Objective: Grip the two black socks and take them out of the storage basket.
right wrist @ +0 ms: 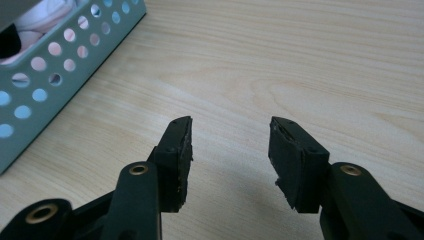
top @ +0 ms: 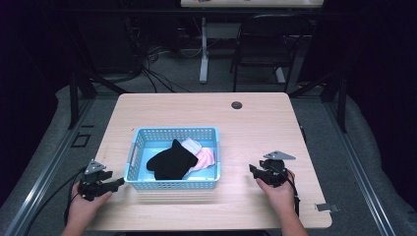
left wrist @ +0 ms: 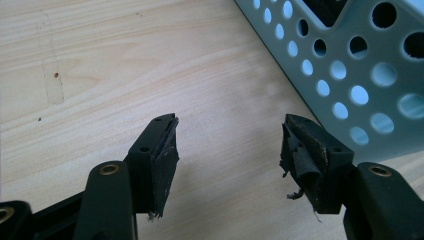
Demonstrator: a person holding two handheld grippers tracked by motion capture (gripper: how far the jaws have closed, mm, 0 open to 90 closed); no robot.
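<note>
The black glove-shaped cloth (top: 170,162) in the light blue perforated plastic basket (top: 169,184) lies over a good part of the pink cloth (top: 206,158) and the white cloth (top: 191,145), so I honestly can't tell what those two are. In the left gripper view the basket gets cut off by the top and right edges, and in the right gripper view by the top and left edges, with just a sliver of pink and black stuff peeking over its rim. The person's forearms run off the bottom of the high view. The small dark round thing (top: 237,104) at the far side of the light wooden table (top: 255,128) is too small to make out.
</note>
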